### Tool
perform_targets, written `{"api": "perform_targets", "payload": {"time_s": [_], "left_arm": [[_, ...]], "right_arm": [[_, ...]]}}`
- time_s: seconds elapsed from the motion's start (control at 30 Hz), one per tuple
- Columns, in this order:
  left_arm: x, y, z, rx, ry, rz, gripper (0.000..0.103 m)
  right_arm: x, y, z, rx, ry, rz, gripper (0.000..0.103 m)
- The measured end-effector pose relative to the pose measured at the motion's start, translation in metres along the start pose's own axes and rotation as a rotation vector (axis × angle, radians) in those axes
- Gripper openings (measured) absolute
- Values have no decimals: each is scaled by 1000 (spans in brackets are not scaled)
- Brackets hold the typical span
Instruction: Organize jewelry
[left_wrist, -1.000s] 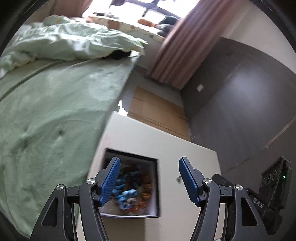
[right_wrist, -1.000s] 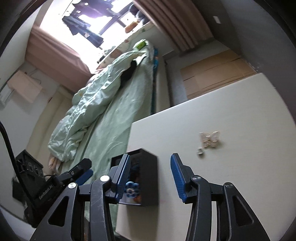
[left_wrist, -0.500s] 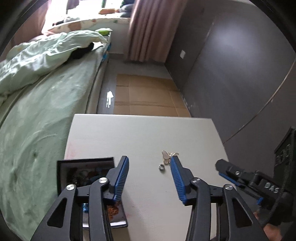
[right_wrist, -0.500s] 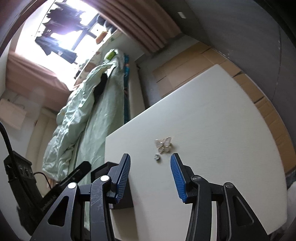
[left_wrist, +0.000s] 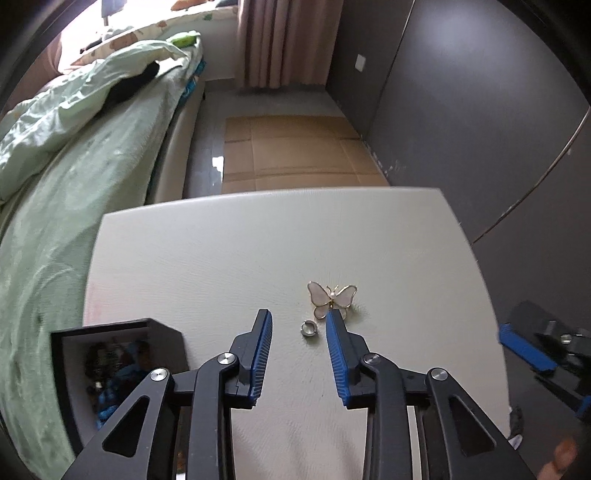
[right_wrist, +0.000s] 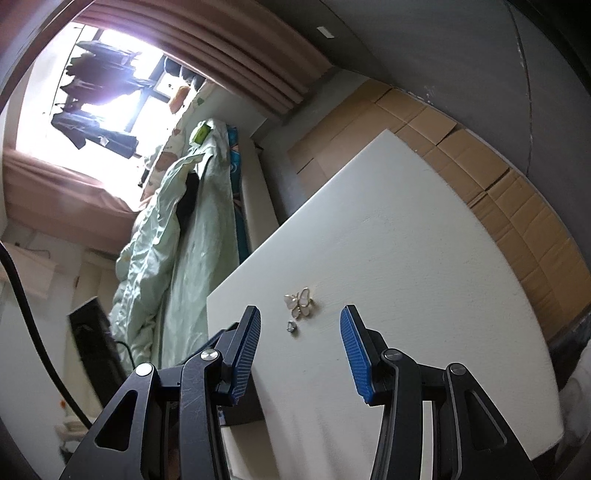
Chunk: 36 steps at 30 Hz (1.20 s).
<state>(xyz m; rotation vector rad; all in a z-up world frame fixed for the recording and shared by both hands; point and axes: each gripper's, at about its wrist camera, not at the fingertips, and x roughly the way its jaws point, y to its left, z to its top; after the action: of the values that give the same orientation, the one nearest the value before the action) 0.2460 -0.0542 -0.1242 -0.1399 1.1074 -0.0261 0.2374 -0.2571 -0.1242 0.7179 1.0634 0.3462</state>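
Left gripper (left_wrist: 298, 322) is spread, empty, lined up on the small silver ring (left_wrist: 309, 328), which sits on the table between the blue pads; whether the tips touch the tabletop I can't tell. Right gripper (right_wrist: 300, 326) also spread and empty, held higher and further back, same two pieces framed between its fingers

Butterfly brooch (left_wrist: 331, 298) lies flat just past the ring, close to it but not touching; the left gripper's right pad (left_wrist: 337, 354) overlaps its lower wing in view, contact unclear

Black jewelry box (left_wrist: 110, 363) stands open at the left-near corner of the table, beads and other pieces already inside, contents blurred. My read: partway done, with ring and brooch the only loose items I can see, neither gripped yet

Room to move: white table (left_wrist: 221, 258) is bare around the two pieces, so the path from ring to box looks unobstructed. Box sits close to the left edge, with the green bed (left_wrist: 74, 192) right alongside, so an overshoot could drop things off that side. Both pieces are well in from the far edge. Right gripper is visible at the table's right edge in the left view, well apart from the ring. Ring is small and low, likely to skid if the pads close off-centre
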Motion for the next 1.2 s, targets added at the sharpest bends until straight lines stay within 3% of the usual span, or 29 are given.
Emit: {"api": "perform_targets", "payload": {"time_s": [0.2,0.57,0.67,0.77,0.9,1.2], "left_arm": [[18,-7,-1,13,27,20,29],[44,-11,-6,18,62,48,28],[44,-14,-5,24,49,55,24],[45,-15,-5,41,44,81,13],[42,-3,-3,5,56,32,12],[6,26,-1,-80,-4,-48,12]], "right_arm": [[-2,-14,0,36,2,-39,46],[0,-30,-2,108,12,-35,46],[2,-29,-2,106,18,-37,46],[5,-28,-2,106,21,-40,46],[10,-23,-4,96,30,-48,46],[35,-3,-9,6,63,-80,46]]}}
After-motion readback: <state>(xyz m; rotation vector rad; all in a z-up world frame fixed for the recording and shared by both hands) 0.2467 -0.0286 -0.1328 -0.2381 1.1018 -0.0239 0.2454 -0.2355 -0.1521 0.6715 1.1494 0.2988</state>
